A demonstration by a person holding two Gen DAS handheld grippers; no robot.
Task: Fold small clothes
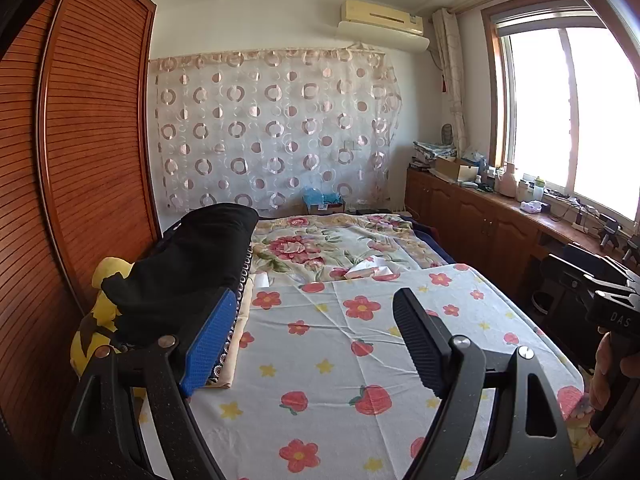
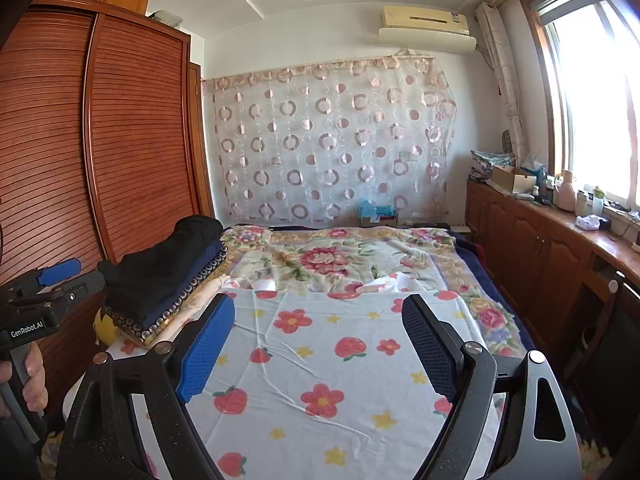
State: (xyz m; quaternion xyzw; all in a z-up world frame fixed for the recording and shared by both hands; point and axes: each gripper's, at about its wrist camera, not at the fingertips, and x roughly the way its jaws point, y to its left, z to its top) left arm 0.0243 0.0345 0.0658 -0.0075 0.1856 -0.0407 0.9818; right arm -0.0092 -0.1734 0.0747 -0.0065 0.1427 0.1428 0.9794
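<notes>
My left claw [image 1: 308, 340] stands spread, nothing between its pads; my right claw [image 2: 318, 344] likewise stands spread and empty. Both hover over the bed, not touching it.

Hidden or unclear: the lower layers of the stack of folded clothes [image 2: 168, 280] are covered by a black garment [image 1: 188, 264] on top, so the count of pieces cannot be told. A yellow item [image 1: 100, 312] under the stack is mostly hidden. The window [image 1: 568, 112] at the right of the frame is blown out white. Small bottles on the counter [image 2: 560, 232] under it are too small to identify. My hand [image 2: 34, 376] is cut off at the lower left edge.

Surface: a white sheet with strawberries and flowers [image 2: 328, 360] covers the near bed, creased; a rose-patterned blanket [image 1: 320, 248] lies beyond it. The stack sits at the left edge of the bed, beside the slatted wooden wardrobe [image 2: 120, 140]. A circle-patterned curtain [image 1: 272, 128] hangs on the far wall.
</notes>
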